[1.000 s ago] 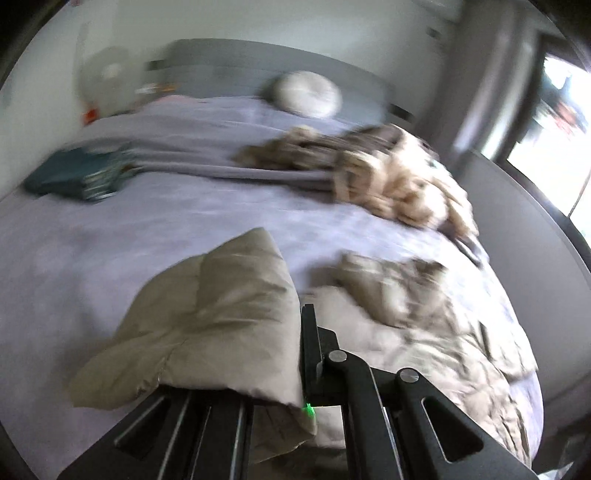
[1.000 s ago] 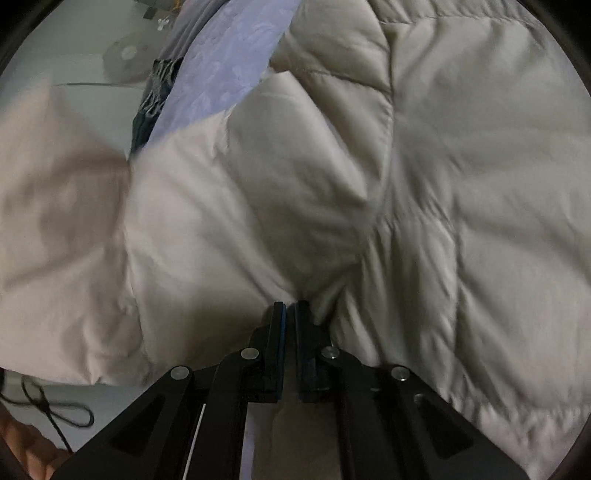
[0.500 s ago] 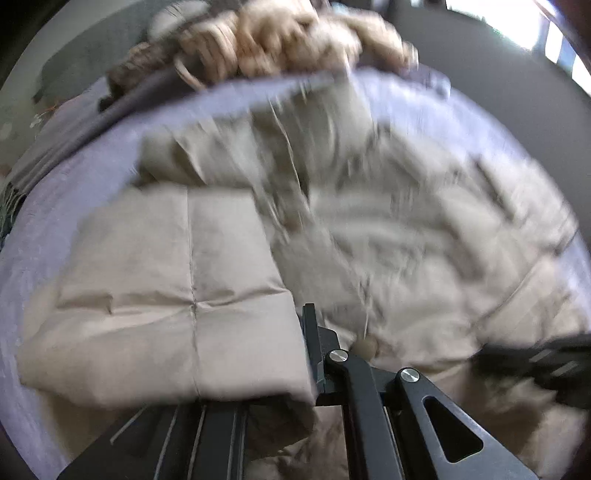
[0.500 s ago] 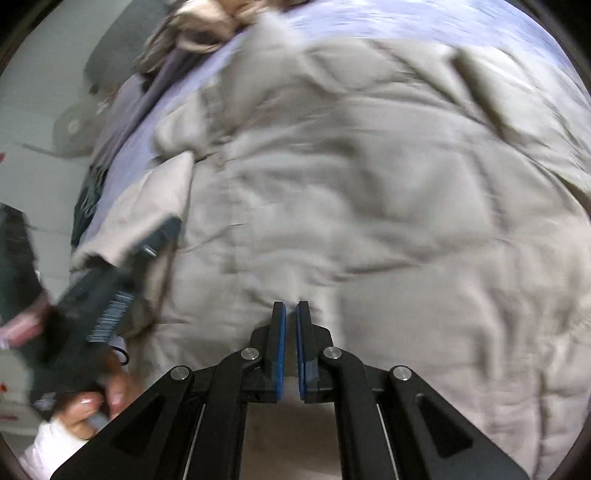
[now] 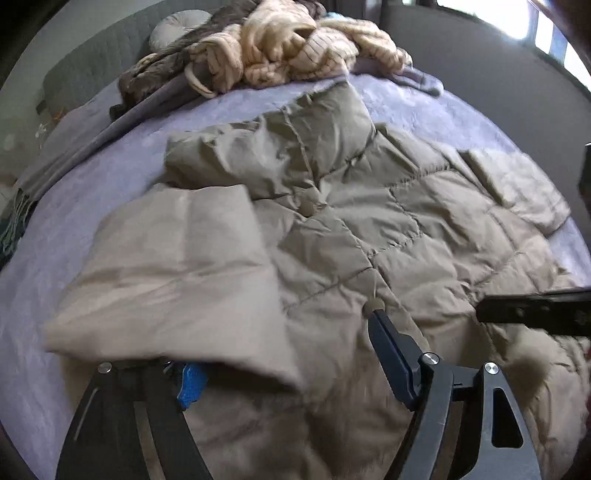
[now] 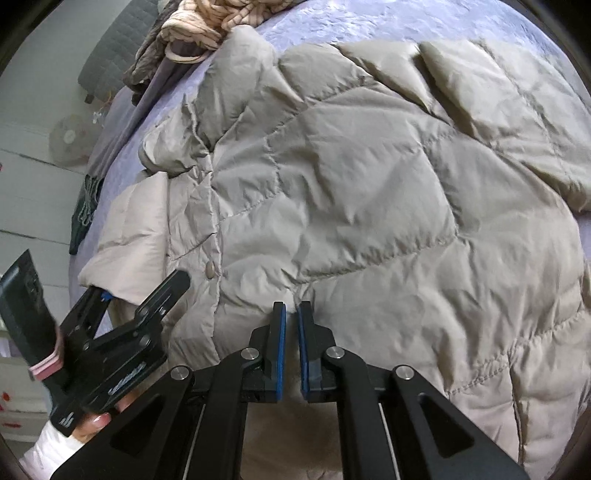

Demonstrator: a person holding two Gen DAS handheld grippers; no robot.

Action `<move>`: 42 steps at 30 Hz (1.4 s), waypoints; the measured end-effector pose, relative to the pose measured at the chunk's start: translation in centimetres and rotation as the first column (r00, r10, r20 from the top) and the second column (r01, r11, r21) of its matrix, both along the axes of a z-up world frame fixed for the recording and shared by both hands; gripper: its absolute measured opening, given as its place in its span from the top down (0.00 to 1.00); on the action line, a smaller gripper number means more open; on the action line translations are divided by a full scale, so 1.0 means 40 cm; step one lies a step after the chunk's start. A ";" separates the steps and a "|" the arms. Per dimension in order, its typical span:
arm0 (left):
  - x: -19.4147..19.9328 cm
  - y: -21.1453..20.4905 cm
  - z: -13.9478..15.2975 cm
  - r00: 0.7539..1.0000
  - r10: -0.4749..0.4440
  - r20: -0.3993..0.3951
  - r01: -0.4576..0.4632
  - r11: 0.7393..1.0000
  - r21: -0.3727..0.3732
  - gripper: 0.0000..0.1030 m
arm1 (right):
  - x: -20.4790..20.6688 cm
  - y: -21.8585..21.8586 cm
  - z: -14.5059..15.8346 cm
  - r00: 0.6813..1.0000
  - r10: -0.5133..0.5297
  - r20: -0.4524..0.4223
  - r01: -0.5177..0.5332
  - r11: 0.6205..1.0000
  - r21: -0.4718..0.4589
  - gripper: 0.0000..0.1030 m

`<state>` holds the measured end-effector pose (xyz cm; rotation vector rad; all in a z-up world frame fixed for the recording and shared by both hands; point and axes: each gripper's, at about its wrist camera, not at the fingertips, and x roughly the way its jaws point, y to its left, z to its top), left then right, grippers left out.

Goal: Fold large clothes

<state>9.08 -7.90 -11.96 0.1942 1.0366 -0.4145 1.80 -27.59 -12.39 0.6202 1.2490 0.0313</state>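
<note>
A beige quilted puffer coat (image 5: 369, 229) (image 6: 351, 184) lies spread on the lilac bed (image 5: 110, 166). My left gripper (image 5: 288, 369) (image 6: 136, 291) is over the coat's near left side and its jaws are opening. A paler folded flap (image 5: 177, 266) drapes loosely over its left finger (image 5: 190, 384), and the pads do not press it. My right gripper (image 6: 291, 325) (image 5: 484, 312) is further right at the near edge. It is shut, with a small pinch of the coat's fabric at its tips.
A heap of cream knit and brown clothes (image 5: 288, 48) and a round pillow (image 5: 177, 29) lie by the grey headboard. A dark green fringed scarf (image 6: 86, 206) hangs at the bed's left edge, near a fan (image 6: 68, 138). A hand with a white sleeve (image 6: 48, 443) holds the left gripper.
The left jaws were clamped on the pale flap and now stand wide apart, with the flap lying loose. Both views swung down onto the coat, which now lies spread flat.
</note>
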 end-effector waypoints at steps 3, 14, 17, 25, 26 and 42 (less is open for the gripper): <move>0.015 0.107 0.038 0.997 0.079 0.000 -0.078 0.994 -0.070 0.23 | 0.028 0.034 0.022 0.999 0.030 0.012 -0.029 0.999 -0.031 0.92; 0.170 0.577 -0.033 0.853 0.462 -0.244 -0.519 0.804 -0.292 0.23 | 0.108 0.349 0.147 0.894 0.423 0.148 -0.355 0.870 -0.342 0.26; 0.212 0.651 -0.123 0.797 0.443 -0.411 -0.594 0.702 -0.394 0.23 | 0.117 0.461 0.147 0.826 0.549 0.130 -0.433 0.765 -0.477 0.26; 0.281 0.597 -0.131 0.869 0.380 -0.316 -0.486 0.772 -0.408 0.82 | 0.162 0.654 0.072 0.729 0.684 0.032 -0.471 0.535 -0.701 0.26; 0.272 0.568 -0.099 0.897 0.376 -0.233 -0.438 0.828 -0.350 0.83 | 0.175 0.662 0.064 0.735 0.677 0.027 -0.455 0.523 -0.721 0.26; 0.274 0.455 -0.112 0.939 0.338 0.058 -0.341 0.939 0.052 0.48 | 0.170 0.171 -0.012 0.991 -0.097 0.087 0.111 0.980 -0.164 0.95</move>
